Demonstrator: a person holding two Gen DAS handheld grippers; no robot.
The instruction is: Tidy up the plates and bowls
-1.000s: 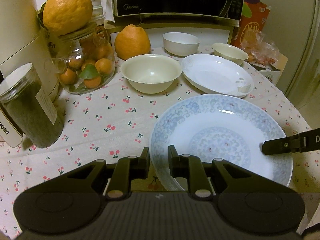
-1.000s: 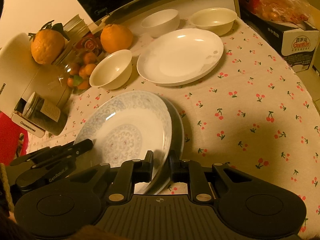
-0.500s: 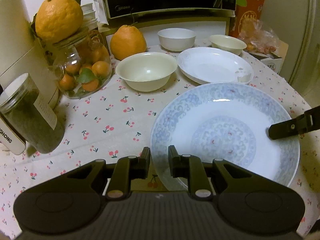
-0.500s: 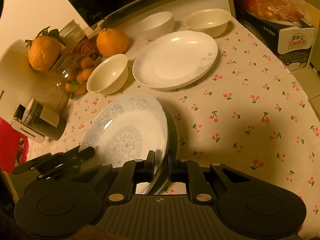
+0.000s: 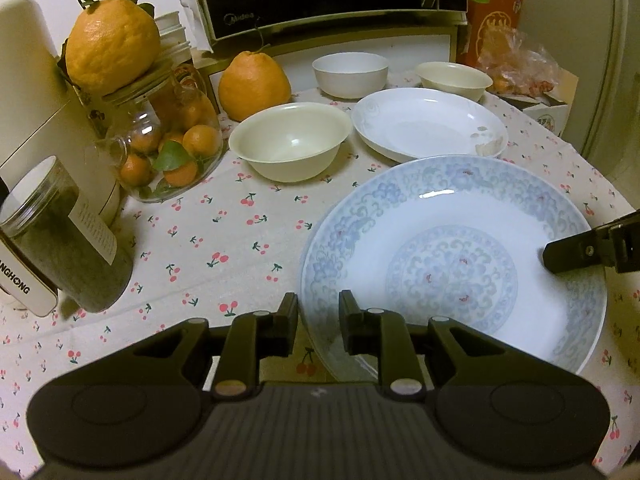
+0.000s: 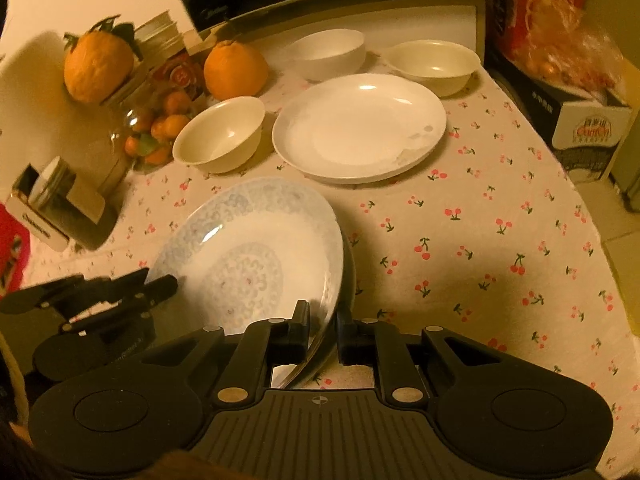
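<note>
A blue-patterned plate (image 5: 452, 264) is held tilted just above the desk (image 5: 224, 240), its rim pinched at 9 o'clock by the left gripper (image 5: 318, 320) and at 3 o'clock by the right gripper (image 6: 323, 330), whose fingers are easing apart on it. A white plate (image 5: 428, 128) lies at 12 o'clock, just beyond. Two plates and three bowls are counted.

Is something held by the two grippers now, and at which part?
Both the left gripper and right gripper pinch the round blue-patterned porcelain plate by opposite rim edges.
</note>
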